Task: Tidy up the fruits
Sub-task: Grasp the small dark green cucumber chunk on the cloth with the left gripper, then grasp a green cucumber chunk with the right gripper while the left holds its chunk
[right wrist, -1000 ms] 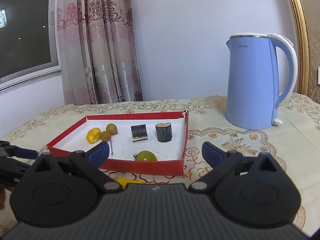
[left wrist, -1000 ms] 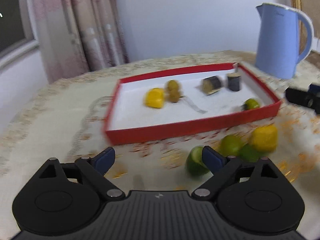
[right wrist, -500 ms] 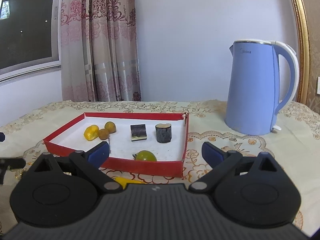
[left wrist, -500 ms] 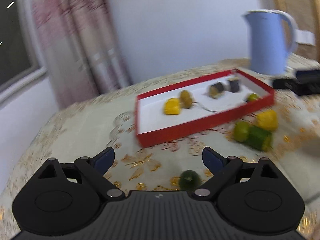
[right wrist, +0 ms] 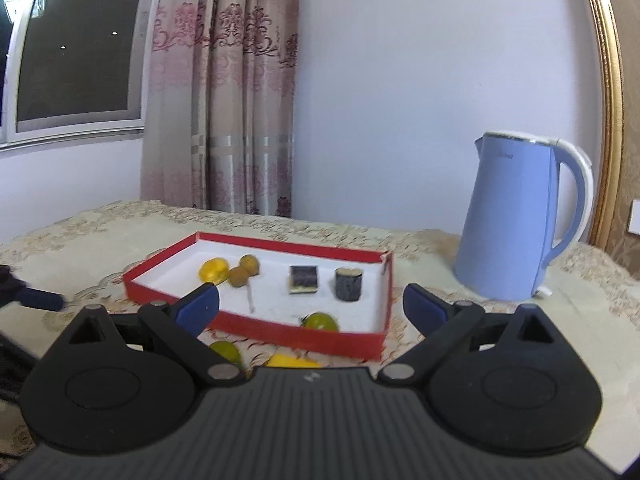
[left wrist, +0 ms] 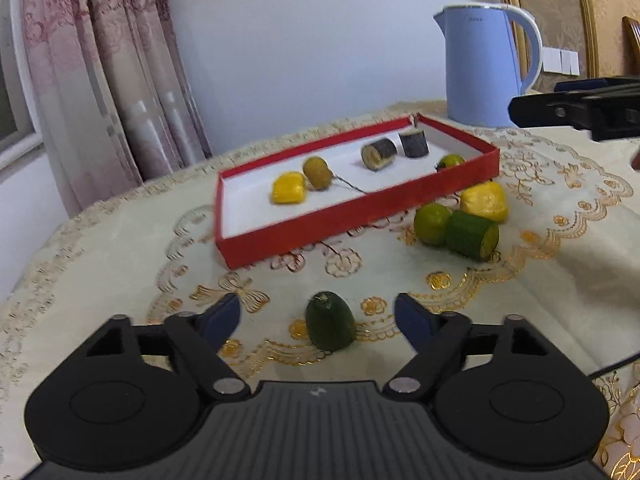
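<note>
Left fingers closing | dark green fruit between, untouched

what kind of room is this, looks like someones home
Most likely a home dining or living room: a table under a lace-patterned tablecloth, a blue electric kettle on it, and floral curtains beside a window.

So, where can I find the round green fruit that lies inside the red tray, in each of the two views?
Left wrist view: the green fruit lies at the tray's right end, just behind the near wall of the red tray, right of centre.
Right wrist view: the green fruit lies against the tray's near wall, low at the centre.
Shared landmark: the blue kettle stands beyond the tray's right end in both.
</note>
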Demonstrator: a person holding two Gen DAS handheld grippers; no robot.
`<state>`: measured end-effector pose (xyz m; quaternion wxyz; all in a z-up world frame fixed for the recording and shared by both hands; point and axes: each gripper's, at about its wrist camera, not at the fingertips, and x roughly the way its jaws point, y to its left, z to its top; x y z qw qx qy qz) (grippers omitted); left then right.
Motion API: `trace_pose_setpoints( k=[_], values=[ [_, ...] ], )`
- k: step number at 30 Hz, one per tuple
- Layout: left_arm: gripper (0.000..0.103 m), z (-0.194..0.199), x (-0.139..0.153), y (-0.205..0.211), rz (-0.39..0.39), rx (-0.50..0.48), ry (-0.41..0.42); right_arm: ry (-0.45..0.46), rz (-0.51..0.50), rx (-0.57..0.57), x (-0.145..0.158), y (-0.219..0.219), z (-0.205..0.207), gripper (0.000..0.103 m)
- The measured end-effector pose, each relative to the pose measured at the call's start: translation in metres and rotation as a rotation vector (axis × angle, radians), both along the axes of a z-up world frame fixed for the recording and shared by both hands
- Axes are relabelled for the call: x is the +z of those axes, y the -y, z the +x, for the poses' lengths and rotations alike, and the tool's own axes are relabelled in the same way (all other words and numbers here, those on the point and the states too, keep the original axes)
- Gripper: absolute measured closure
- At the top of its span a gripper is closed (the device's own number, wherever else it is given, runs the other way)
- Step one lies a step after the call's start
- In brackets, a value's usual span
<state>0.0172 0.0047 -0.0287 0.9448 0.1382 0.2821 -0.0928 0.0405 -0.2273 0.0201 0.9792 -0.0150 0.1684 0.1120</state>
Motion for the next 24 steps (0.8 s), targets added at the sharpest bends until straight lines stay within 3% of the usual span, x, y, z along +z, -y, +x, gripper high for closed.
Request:
trace_pose_setpoints(
  k=[3,9,13,19,24],
  values=[
    [0.044,0.009,-0.008,-0.001,-0.023,0.015,-0.057,-0.039,0.017,0.012,-0.010,-0.001,0.000,0.006],
    [0.052,0.018,-0.014,-0.004,-0.069,0.018,-0.097,-0.062,-0.008,0.023,-0.019,-0.009,-0.002,0.007],
    [0.073,0.024,-0.014,-0.004,-0.104,0.018,-0.116,-0.077,0.006,0.028,-0.023,-0.008,-0.001,0.011],
    [0.074,0.021,-0.011,-0.007,-0.124,0.032,-0.117,-0.140,-0.002,0.071,-0.031,-0.012,0.005,0.018],
    [0.074,0.014,-0.004,-0.007,-0.120,0.053,-0.083,-0.176,-0.064,0.123,-0.037,-0.026,0.006,0.036]
  ],
)
